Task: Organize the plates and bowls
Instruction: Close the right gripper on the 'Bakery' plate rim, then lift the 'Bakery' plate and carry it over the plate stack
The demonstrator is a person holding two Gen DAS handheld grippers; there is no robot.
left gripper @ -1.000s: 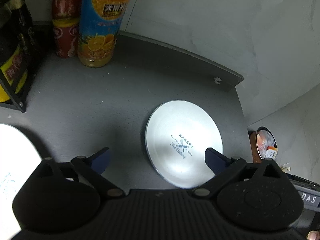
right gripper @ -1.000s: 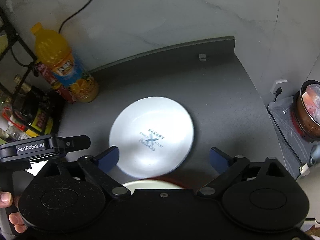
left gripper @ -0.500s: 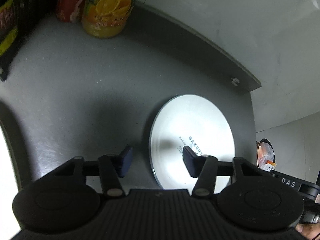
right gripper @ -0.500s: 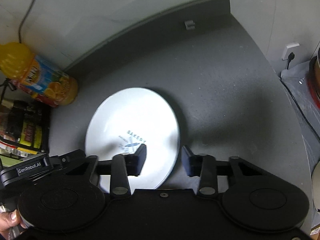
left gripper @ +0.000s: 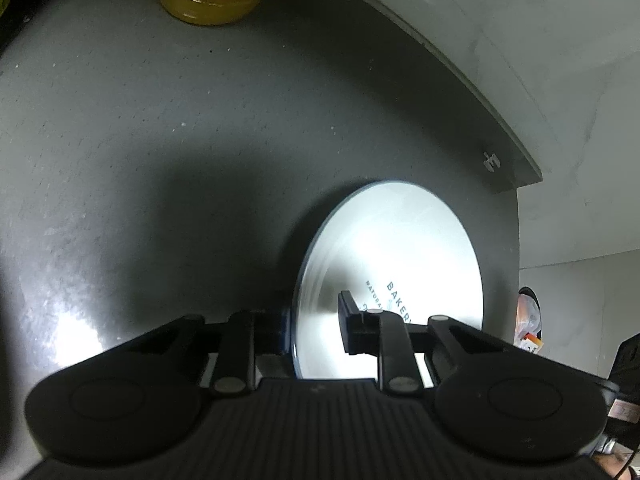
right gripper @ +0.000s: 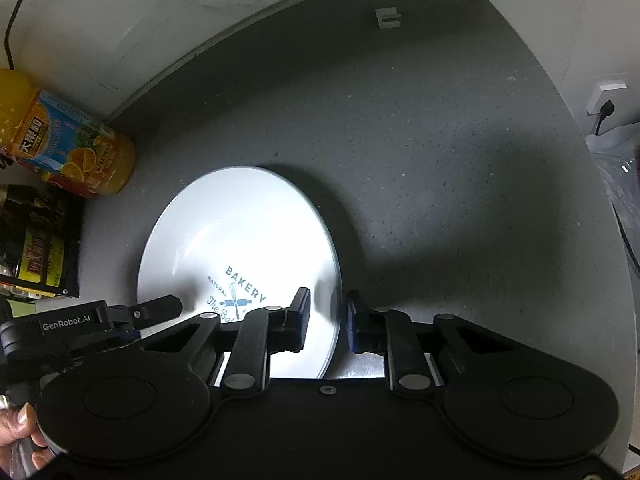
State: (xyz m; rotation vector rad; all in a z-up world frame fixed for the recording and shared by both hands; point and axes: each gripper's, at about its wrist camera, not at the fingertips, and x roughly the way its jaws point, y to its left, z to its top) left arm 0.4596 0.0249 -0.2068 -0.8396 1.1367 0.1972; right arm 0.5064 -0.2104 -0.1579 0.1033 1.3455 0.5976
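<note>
- Since a second ago both grippers have dropped low over the white plate (right gripper: pixel 240 248) and drawn their jaws in from wide to narrow, one at each side of its rim.
- The plate, printed "BAKERY", lies on the dark grey counter (right gripper: pixel 440 160), out in the open, well apart from the orange juice bottle (right gripper: pixel 72 152) that stands against the back wall.
- The right gripper (right gripper: pixel 326 320) straddles the plate's edge on the side away from the bottle: one blue pad lies over the plate's face, the other just outside the rim. A sliver of gap shows, so I can't say it has bitten yet.
- The left gripper (left gripper: pixel 312 324) does the same on the edge nearer the bottle, one finger over the face near the print, the other outside the rim and mostly hidden by it; whether it has closed on the rim I cannot tell.
- A hand (right gripper: pixel 20 440) grips the left tool's handle at the corner of the right camera's view.
- I'd judge this is the grasp step of picking up the plate.
- Next calls for both jaws to pinch the rim firmly, then a level, matched lift so the plate doesn't tip or slide out.
</note>
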